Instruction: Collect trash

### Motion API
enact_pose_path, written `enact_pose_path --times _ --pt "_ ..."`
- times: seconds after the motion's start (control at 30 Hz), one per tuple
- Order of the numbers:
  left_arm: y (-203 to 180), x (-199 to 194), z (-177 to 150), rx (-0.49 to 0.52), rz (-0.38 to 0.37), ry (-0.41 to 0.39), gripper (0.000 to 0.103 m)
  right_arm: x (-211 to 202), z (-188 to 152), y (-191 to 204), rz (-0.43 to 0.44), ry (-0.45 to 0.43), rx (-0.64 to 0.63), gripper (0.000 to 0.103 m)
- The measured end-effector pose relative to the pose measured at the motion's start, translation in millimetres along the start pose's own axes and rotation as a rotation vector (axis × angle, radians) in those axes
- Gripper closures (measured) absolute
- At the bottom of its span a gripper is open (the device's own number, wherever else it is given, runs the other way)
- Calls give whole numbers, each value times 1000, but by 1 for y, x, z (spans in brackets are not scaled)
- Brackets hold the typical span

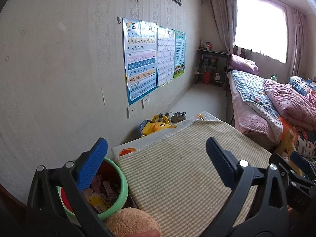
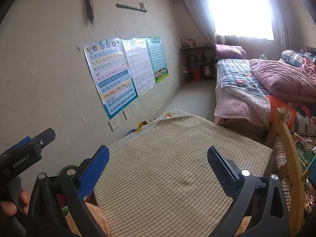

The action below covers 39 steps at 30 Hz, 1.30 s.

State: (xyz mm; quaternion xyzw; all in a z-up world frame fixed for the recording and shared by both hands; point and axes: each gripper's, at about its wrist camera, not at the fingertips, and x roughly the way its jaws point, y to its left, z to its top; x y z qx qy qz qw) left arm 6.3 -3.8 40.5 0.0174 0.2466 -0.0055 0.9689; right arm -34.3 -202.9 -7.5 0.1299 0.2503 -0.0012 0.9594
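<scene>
Your left gripper [image 1: 157,162] hangs with its blue-padded fingers spread wide and nothing between them, over the near left part of the green-and-white checked cloth pad [image 1: 177,167]; your right gripper [image 2: 158,165] is likewise agape and empty above the same pad, further right; in the right wrist view your left hand [image 2: 11,203] shows at the near left edge, wrapped on its handle.

Trash: crumpled purple and yellow wrappers [image 1: 102,193] lie inside the round mint-green plastic bin with red inner wall [image 1: 123,183]; bin stands just left of the pad, near the wall, partly behind your left finger.

A tan fuzzy plush toy [image 1: 130,222] sits at the near edge, touching the bin rim.

Far left: phonics wall charts [image 1: 140,59]; far right: bed with pink quilt [image 1: 286,98]; yellow toy [image 1: 156,125] on the floor beyond the pad.
</scene>
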Motion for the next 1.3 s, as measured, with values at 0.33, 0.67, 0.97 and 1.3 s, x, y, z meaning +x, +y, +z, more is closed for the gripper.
enact_pose_path --times 0.33,0.67,0.97,1.3 --pt "1 3 -3 1 12 21 5 3 -4 1 -12 15 3 7" --pt "5 9 -8 -1 16 41 5 9 -8 -1 -21 38 6 7" --pt "6 12 -12 -8 3 47 5 21 -15 -8 -42 74 12 7" --pt "19 49 -41 11 32 182 5 152 -49 -98 -294 268 80 7"
